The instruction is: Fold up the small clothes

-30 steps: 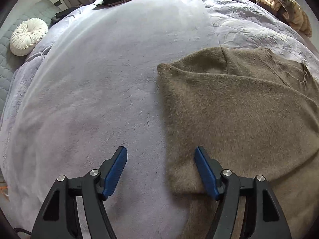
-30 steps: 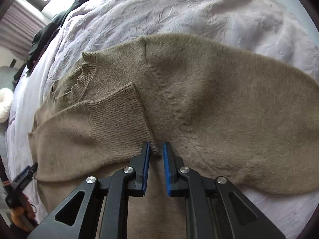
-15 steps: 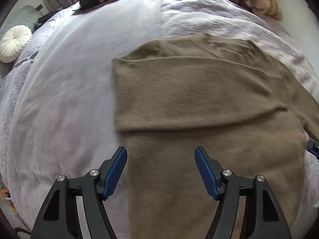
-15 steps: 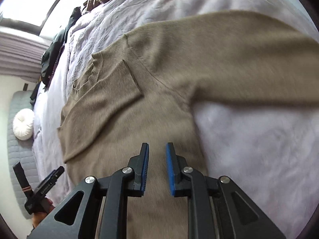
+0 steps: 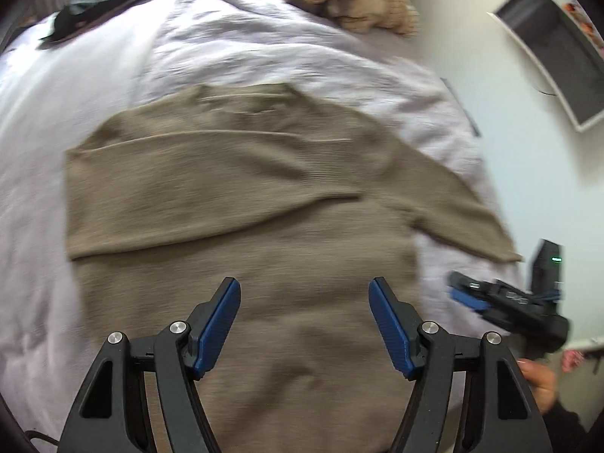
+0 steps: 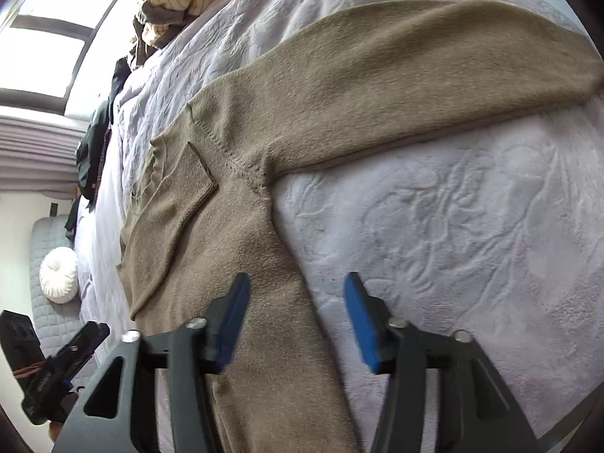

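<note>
Currently both tongs, left tongs and right tongs, hang spread and empty above the tan sweater lying flat on the bed, one sleeve folded across the chest, other sleeve outstretched, likely next to fold.

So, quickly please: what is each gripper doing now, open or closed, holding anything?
Left gripper: open, holding nothing, above the sweater.
Right gripper: open, holding nothing, over the sweater's side edge and the bedspread.
</note>
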Motion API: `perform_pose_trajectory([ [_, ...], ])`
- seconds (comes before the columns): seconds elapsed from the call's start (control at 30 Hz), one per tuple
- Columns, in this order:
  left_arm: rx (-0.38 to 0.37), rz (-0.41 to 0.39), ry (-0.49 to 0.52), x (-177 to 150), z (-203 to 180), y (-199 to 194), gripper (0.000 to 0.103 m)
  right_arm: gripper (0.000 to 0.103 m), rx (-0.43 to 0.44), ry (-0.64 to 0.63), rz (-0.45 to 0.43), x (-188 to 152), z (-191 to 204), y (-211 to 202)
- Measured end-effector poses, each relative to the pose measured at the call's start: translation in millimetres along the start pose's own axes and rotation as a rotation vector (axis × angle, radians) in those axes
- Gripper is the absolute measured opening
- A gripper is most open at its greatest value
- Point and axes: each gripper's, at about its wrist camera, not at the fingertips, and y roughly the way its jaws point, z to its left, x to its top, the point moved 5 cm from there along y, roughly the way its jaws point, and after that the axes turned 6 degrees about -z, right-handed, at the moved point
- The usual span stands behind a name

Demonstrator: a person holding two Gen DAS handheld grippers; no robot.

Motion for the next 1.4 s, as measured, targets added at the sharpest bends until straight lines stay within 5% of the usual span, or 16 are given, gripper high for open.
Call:
perform_pose_trajectory([
  [0.03,-0.015,0.007,0.012,1.3,-6.9,-0.6,0.072,0.066,0.006,0.007,-0.004,0.2,-2.9,-1.2],
  [0.13,-0.026,0.002,0.041,4.5,-26.1,-2.3,0.103,0.073,0.022,0.039,-0.016,1.3,-12.1,-3.6],
  [0.17,-0.034,-0.013,0.043,5.3,-30.0,-4.8,0.103,0.086,0.028,0.048,-0.021,1.9,-14.9,-4.8],
  [0.37,-0.182,0.057,-0.116,8.7,-42.9,6.7,0.102,0.087,0.121,0.138,-0.059,10.7,-37.3,-12.3],
  [0.67,-0.003,0.121,-0.083,-7.2,-41.5,49.3,0.103,0.087,0.219,0.395,-0.234,48.3,-112.9,-34.1],
  [0.87,-0.018,0.118,-0.174,-4.1,-39.8,61.3,0.103,0.087,0.254,0.478,-0.366,78.9,-140.2,-51.6],
  [1.03,0.106,0.083,-0.134,2.5,-38.4,69.5,0.103,0.087,0.295,0.558,-0.411,101.1,-162.9,-51.1],
  [1.23,0.158,0.054,-0.141,10.6,-25.8,76.8,0.103,0.086,0.377,0.655,-0.446,112.3,-185.9,-53.8],
  [1.3,0.182,0.035,-0.127,14.7,-22.5,77.6,0.103,0.076,0.390,0.674,-0.442,112.7,-190.4,-55.2],
  [1.37,0.250,0.031,-0.094,17.5,-17.7,79.5,0.103,0.046,0.394,0.677,-0.429,113.4,-190.0,-53.9],
  [1.4,0.288,0.029,-0.076,18.6,-14.7,80.4,0.103,0.039,0.399,0.680,-0.423,113.7,-190.6,-53.2],
])
